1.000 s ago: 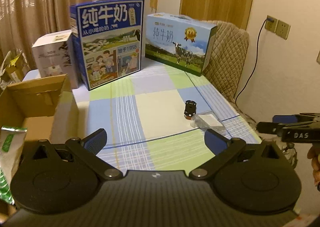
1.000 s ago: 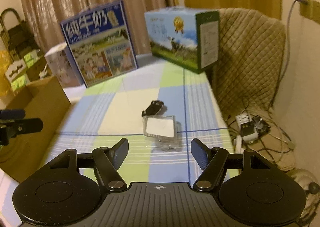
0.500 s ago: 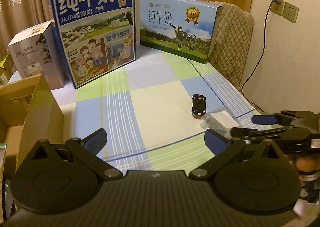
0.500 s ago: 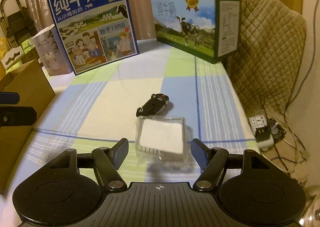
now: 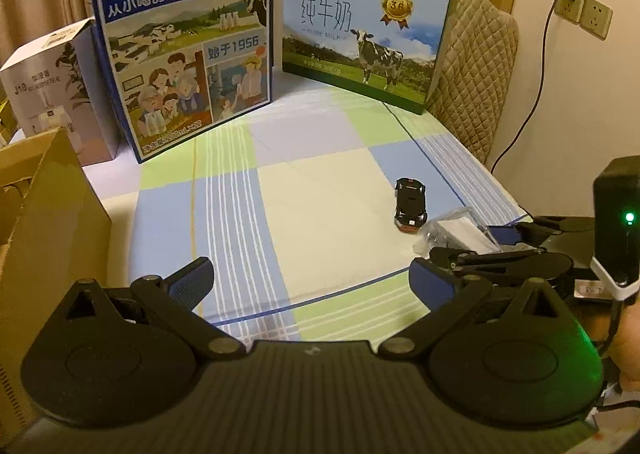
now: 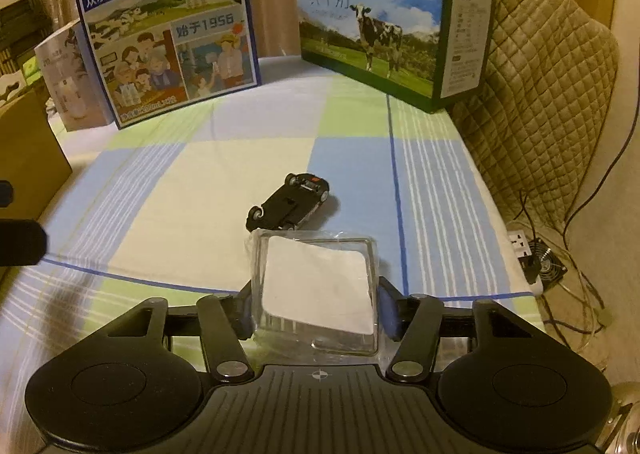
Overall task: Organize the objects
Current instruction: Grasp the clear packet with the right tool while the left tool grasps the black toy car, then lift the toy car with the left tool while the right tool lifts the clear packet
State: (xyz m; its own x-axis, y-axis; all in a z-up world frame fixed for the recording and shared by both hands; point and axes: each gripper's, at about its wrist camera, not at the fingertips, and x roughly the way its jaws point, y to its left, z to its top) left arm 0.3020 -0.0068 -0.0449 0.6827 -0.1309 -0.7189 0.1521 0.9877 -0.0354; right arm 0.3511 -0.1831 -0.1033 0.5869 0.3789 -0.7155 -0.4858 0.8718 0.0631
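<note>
A clear plastic box point(image 6: 316, 290) with a white sheet inside lies on the checked tablecloth near the front right. My right gripper point(image 6: 316, 312) is shut on it, one pad on each side. In the left wrist view the box point(image 5: 456, 232) shows beside the right gripper's fingers point(image 5: 500, 250). A small black toy car point(image 6: 290, 206) lies overturned just beyond the box; it also shows in the left wrist view point(image 5: 410, 202). My left gripper point(image 5: 312, 282) is open and empty above the front of the table.
Two milk cartons point(image 5: 180, 46) point(image 5: 364, 38) and a white box point(image 5: 48, 86) stand at the back. A cardboard box point(image 5: 44, 222) stands at the left edge. A quilted chair point(image 6: 536, 94) and floor cables with a power strip point(image 6: 528, 254) are on the right.
My right gripper moved forward and closed on the clear plastic box. My left gripper moved forward over the table and stayed open.
</note>
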